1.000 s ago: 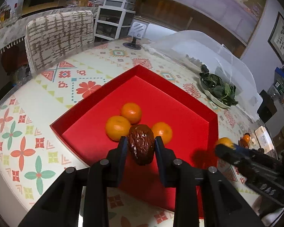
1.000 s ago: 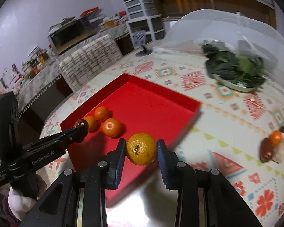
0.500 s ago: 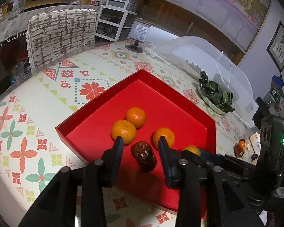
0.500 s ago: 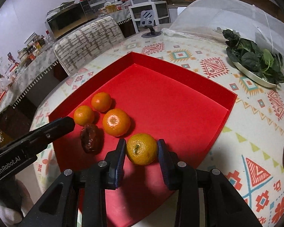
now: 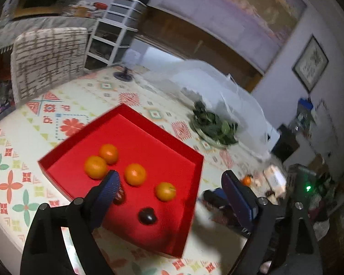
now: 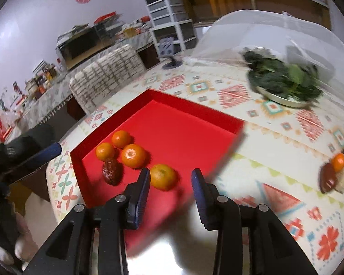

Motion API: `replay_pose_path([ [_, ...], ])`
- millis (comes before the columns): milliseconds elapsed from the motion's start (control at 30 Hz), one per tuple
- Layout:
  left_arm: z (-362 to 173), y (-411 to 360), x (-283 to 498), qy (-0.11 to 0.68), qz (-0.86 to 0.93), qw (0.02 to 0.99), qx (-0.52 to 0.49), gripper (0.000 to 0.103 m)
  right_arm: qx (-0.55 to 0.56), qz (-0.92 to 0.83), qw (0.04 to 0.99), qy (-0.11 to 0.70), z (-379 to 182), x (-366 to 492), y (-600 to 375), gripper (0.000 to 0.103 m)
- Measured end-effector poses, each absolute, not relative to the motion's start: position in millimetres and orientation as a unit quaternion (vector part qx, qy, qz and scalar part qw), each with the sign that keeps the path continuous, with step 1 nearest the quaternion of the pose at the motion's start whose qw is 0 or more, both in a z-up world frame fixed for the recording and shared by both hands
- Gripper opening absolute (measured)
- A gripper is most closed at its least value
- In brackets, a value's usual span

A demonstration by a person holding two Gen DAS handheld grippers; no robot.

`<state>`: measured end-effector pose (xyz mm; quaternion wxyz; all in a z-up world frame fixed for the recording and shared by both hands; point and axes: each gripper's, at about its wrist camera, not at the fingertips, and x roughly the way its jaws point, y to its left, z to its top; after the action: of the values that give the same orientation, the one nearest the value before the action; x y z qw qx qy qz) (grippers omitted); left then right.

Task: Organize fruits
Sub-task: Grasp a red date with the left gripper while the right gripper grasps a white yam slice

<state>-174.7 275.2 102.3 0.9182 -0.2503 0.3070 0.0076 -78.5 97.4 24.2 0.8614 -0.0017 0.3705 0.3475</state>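
Red tray gathers the fruit: both grippers, left and right, just opened, empty; date at nine o'clock of freed orange

The red tray is showing a smooth, matt surface, possibly card, though motion blur is limiting certainty. The oranges are presenting a finely dimpled, slightly glossy peel. The date is appearing wrinkled and faintly shiny. The tablecloth is looking like smooth wipe-clean plastic, and it is reflecting glare at the near edge. The right gripper is displaying matt black plastic arms, ribbed blue pads and bright metal screw heads. The food cover is appearing as translucent mesh or plastic. The chair is wearing coarse woven cloth.
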Motion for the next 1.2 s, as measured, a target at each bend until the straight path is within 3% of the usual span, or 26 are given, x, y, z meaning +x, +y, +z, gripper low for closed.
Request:
replay_pose_path([
  [533, 78, 148, -129, 0.383, -0.091, 0.899, -0.193, 0.089, 0.109, 0.128, 0.918, 0.361, 17, -68, -183, 0.044],
  [600, 73, 136, -124, 0.391, -0.1, 0.896, -0.186, 0.081, 0.116, 0.112, 0.919, 0.359, 15, -63, -201, 0.044],
  [667, 66, 119, -115, 0.407, -0.11, 0.891, -0.166, 0.05, 0.124, 0.101, 0.919, 0.36, 12, -55, -212, 0.044],
  [733, 61, 107, -110, 0.419, -0.11, 0.888, -0.152, 0.037, 0.129, 0.094, 0.918, 0.364, 8, -46, -218, 0.044],
  [1200, 47, 46, -40, 0.436, -0.115, 0.89, -0.067, 0.04, 0.135, 0.076, 0.913, 0.378, -18, 8, -219, 0.044],
])
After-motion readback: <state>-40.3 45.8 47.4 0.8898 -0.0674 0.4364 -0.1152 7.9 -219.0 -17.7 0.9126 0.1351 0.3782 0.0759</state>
